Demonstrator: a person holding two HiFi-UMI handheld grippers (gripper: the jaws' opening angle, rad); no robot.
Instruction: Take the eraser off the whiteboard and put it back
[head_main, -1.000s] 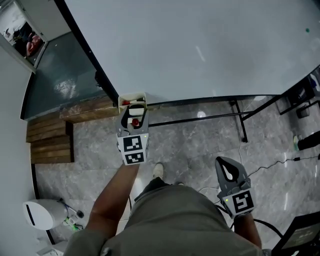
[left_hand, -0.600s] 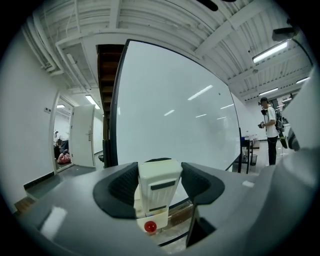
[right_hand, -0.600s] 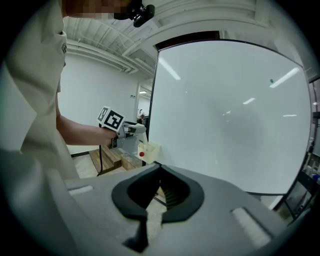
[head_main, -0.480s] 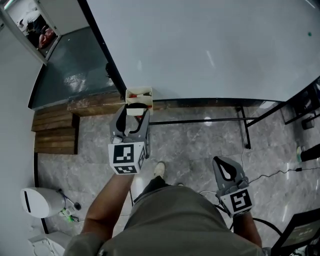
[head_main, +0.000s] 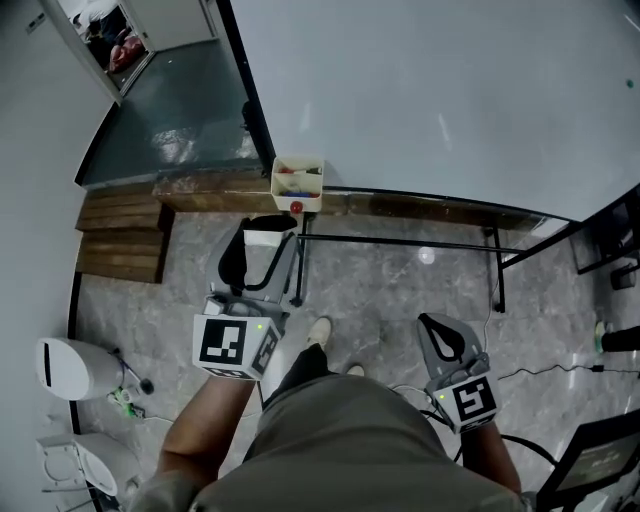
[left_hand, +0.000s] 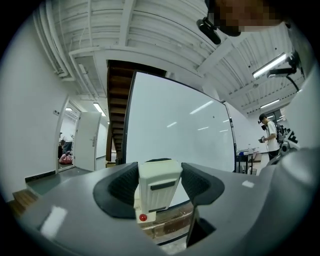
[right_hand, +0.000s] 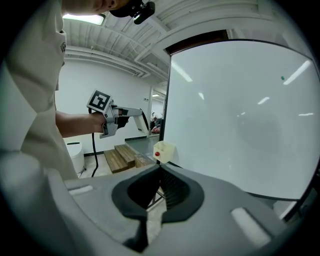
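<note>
A: Where is the eraser (left_hand: 159, 189) being held now?
B: It is being clamped in the left claw (head_main: 262, 232), apart from the whiteboard (head_main: 430, 90). The right claw (right_hand: 160, 170) is being held shut, with nothing in it.
A: How should it be put back?
B: It is probably best lined up squarely with the cream holder (head_main: 298, 184) before being released.

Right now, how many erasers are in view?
1 eraser, clamped in the left gripper, held clear of the whiteboard. The tray on the whiteboard's lower edge may hide more.
</note>
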